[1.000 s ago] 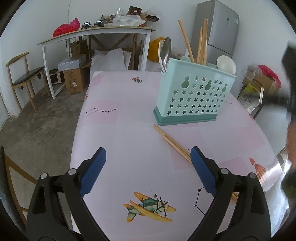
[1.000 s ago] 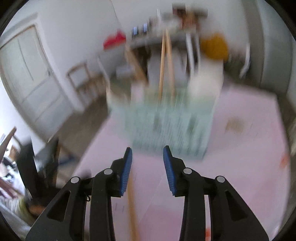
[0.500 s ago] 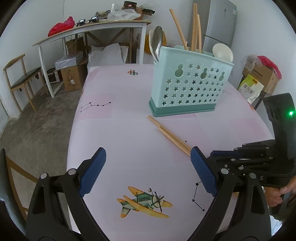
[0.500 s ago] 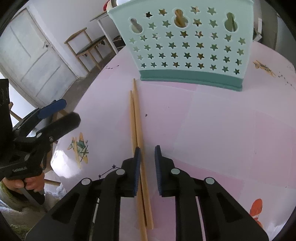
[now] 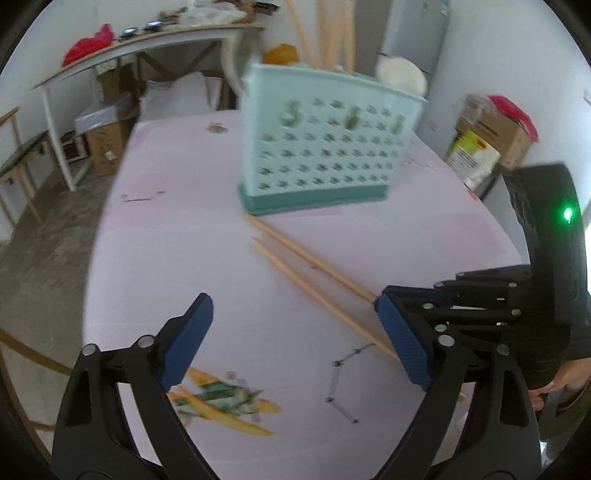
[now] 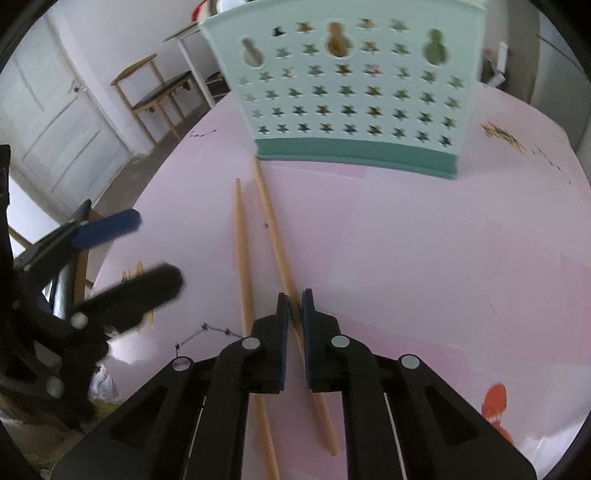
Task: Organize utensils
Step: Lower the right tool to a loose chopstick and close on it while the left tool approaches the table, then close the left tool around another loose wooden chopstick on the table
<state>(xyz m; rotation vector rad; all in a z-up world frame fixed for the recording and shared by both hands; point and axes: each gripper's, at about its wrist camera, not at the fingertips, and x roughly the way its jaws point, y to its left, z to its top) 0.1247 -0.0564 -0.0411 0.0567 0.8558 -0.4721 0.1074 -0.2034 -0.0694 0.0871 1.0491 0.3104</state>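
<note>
Judging by how things lay, the job was partly done: several chopsticks point(image 5: 325, 33) already stood upright in the caddy point(image 5: 325, 147), while 2 chopsticks lay loose on the pink bench point(image 6: 424, 240) in front of it, side by side and slightly splayed; 1 of them point(image 6: 273, 229) ran from just beside the caddy's base back between the jaws of the right claw point(image 6: 294, 314), the other point(image 6: 242, 258) lay just left of it, passing outside the claw; the right claw's jaws had just been closing and stood nearly pressed together, pinching that 1 chopstick near its thicker end; it was not yet lifted, as far as I could judge; the left claw point(image 5: 291, 339) hung spread wide over the bench with nothing between its pads; both sticks were left to be dropped in; besides the sticks, a white rounded thing point(image 5: 400, 75), probably a spoon, stood in the caddy's right part; blur hid the rest.
</note>
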